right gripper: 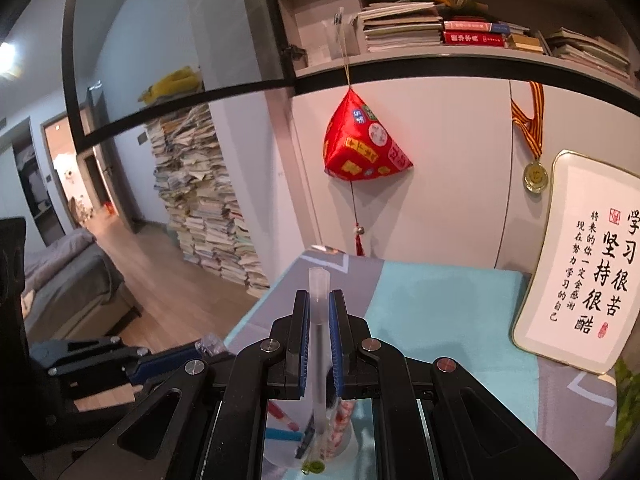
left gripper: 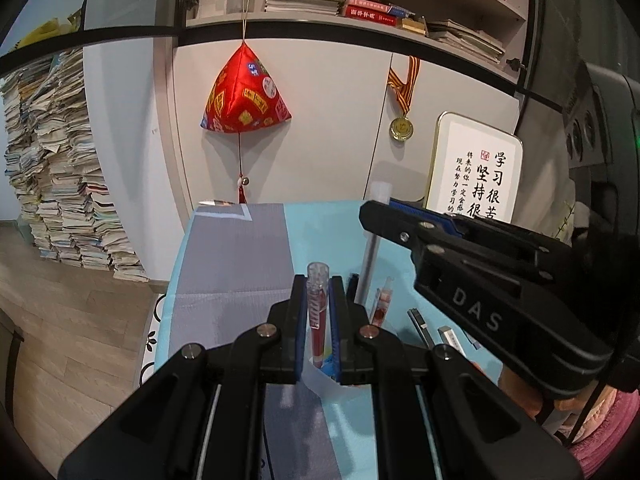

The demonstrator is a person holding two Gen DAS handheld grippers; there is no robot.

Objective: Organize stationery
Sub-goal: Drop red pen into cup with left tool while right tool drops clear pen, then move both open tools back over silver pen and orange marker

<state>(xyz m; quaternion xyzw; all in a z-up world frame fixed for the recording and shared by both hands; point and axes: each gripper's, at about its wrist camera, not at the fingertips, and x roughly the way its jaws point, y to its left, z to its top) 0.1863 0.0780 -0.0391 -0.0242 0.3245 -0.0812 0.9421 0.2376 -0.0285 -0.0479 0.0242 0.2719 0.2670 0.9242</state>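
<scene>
Two pens [left gripper: 380, 304] crowd cup [left gripper: 320, 380].

Left gripper [left gripper: 318, 300] matte black, blue-lined fingers [left gripper: 335, 320], round silver screws, right gripper [right gripper: 319, 320] alike, white "DAS" lettered on its side, pink sleeve [left gripper: 612, 436] behind.

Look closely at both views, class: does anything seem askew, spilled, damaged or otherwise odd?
Little stands out on the desk itself. Oddest is the stack of books and papers on the floor: tall, ragged and leaning. Each tool grips a pen: left tool a red pen, right tool a frosted pen.
</scene>
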